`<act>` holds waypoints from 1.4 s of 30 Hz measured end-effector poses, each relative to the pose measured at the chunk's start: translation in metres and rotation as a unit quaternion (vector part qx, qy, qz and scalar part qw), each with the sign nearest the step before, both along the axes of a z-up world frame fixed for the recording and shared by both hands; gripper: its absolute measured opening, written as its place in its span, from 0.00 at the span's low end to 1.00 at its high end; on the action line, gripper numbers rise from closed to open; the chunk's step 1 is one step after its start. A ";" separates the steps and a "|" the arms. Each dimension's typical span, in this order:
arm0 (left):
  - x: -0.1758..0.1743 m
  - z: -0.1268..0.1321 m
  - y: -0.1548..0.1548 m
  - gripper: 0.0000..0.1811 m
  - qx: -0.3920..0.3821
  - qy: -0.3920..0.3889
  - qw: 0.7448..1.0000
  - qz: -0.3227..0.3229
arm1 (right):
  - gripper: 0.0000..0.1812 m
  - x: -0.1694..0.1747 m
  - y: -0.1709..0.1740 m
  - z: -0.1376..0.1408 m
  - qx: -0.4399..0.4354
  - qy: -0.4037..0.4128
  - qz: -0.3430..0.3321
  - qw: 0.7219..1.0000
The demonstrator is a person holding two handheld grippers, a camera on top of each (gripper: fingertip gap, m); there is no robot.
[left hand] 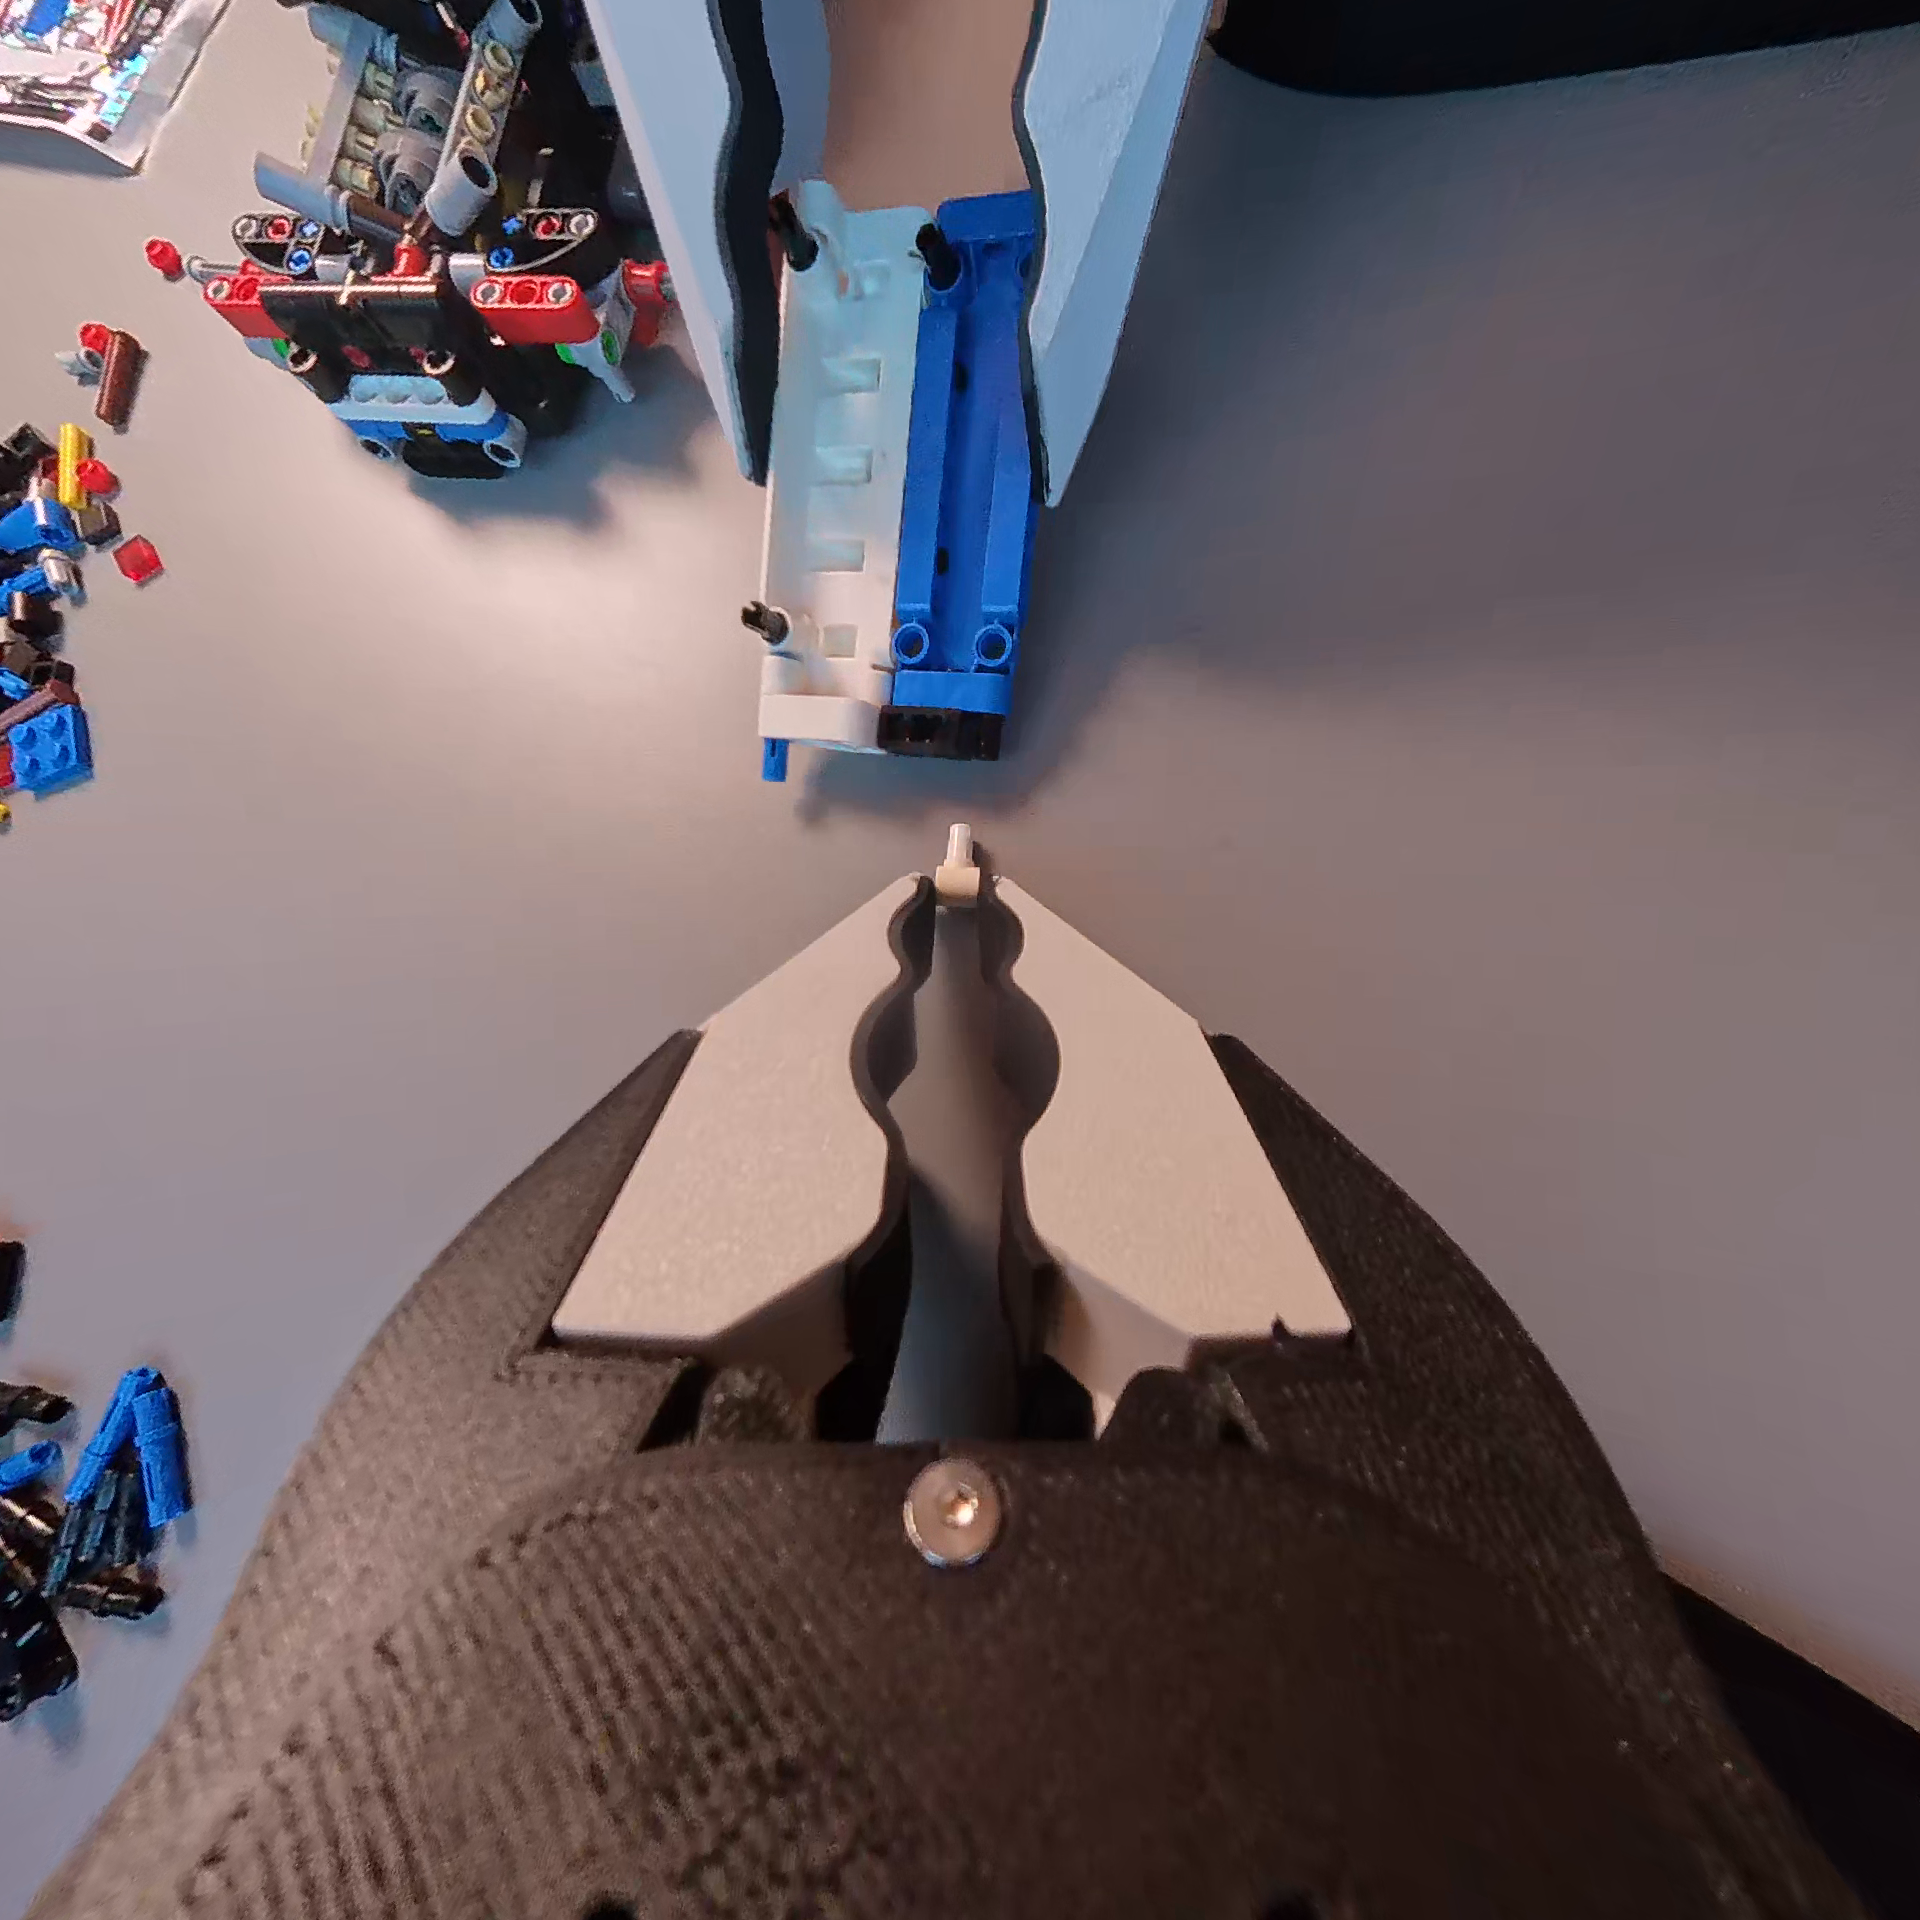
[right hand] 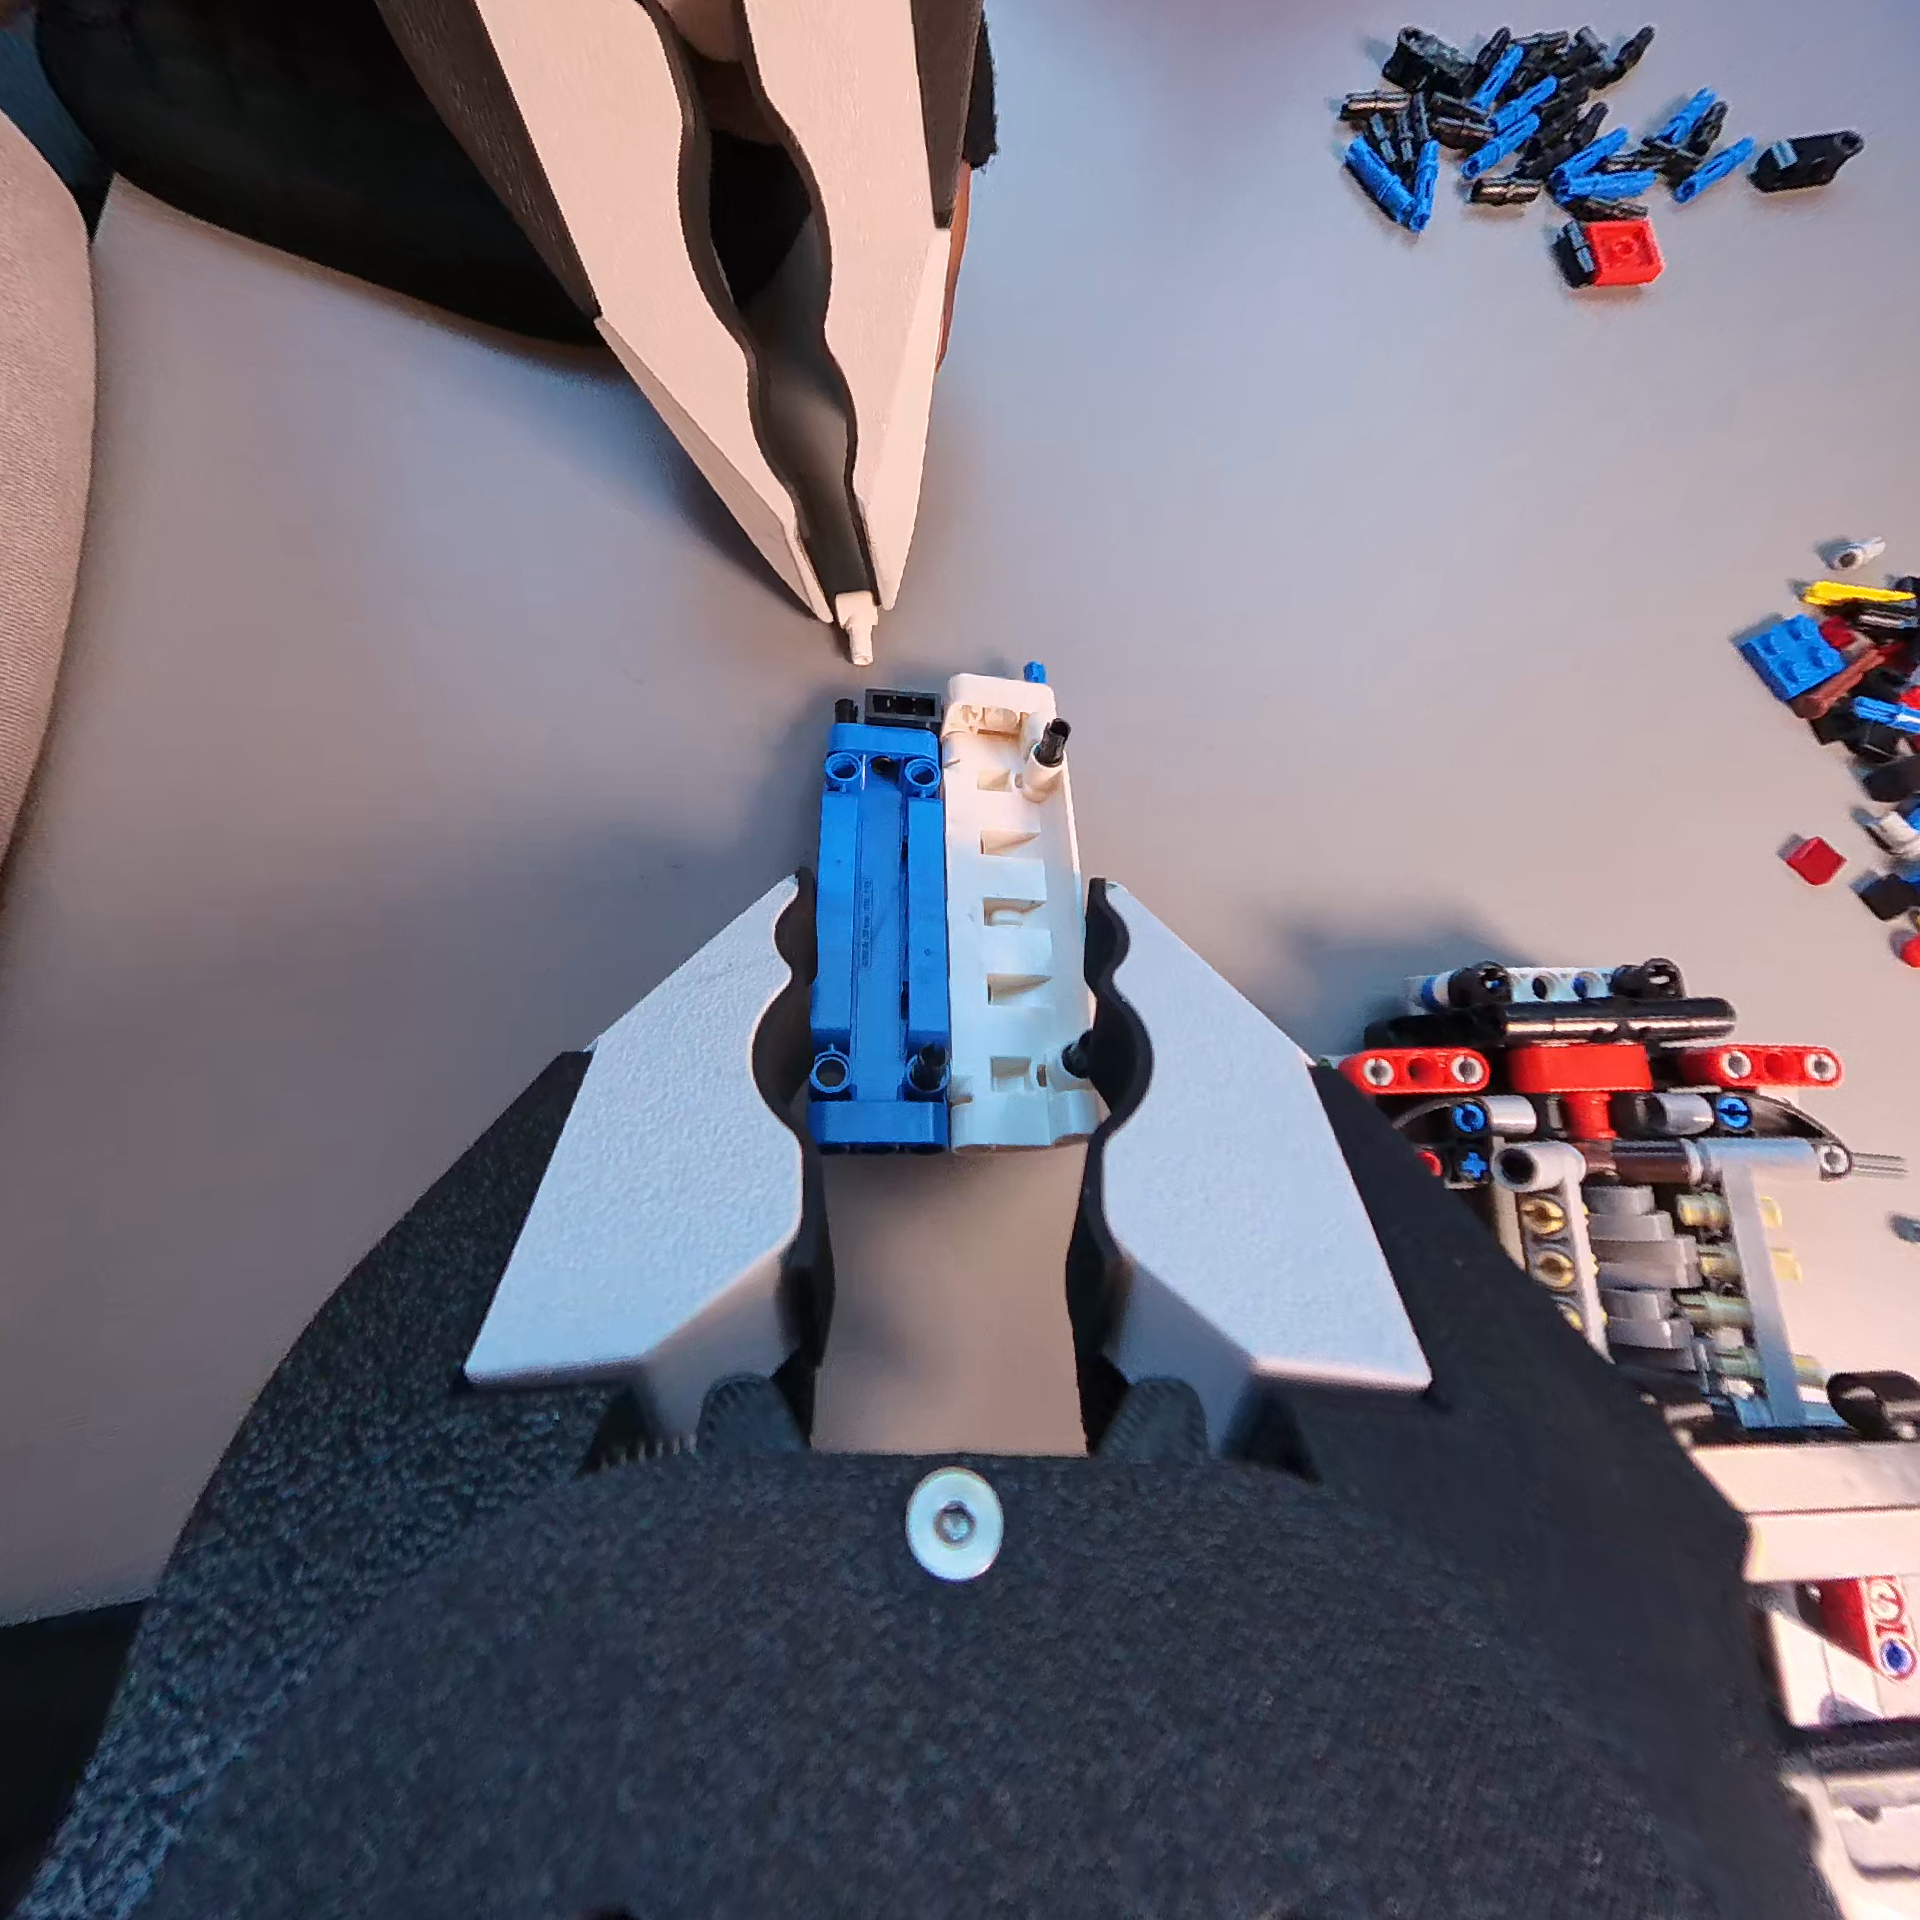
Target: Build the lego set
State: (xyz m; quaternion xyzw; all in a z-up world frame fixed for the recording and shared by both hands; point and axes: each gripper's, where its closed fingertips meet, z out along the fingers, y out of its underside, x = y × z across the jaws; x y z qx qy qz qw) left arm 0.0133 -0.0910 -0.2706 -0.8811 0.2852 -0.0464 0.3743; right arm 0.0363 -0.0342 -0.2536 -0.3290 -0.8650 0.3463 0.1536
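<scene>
- The left gripper (left hand: 954,883) pinches a small white peg (left hand: 955,858) at its very tips, the stub pointing out, probably so it can be pushed into a hole.
- The right gripper (right hand: 943,902) clamps the blue-and-white panel assembly (right hand: 940,935) by its long sides, apparently to brace it.
- The assembly lies flat on the grey table (right hand: 1351,623), just beyond the peg; its black end block (left hand: 940,732) faces the peg.
- The larger model (left hand: 436,260) sits well apart from the assembly.

Bare table (left hand: 1455,727) lies open rightward; loose bricks (left hand: 52,623) and car model (left hand: 436,260) crowd the left.
</scene>
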 end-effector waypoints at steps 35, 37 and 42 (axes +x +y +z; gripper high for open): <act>-0.005 0.000 0.003 0.05 0.000 -0.009 1.000 0.018 | 0.28 0.002 -0.002 -0.016 0.032 -0.009 0.024 0.999; -0.005 0.000 0.003 0.05 0.000 -0.010 1.000 0.019 | 0.28 0.002 -0.002 -0.016 0.034 -0.011 0.024 0.999; -0.006 0.000 0.003 0.05 -0.002 -0.011 1.000 0.019 | 0.28 0.002 -0.002 -0.016 0.041 -0.016 0.025 0.999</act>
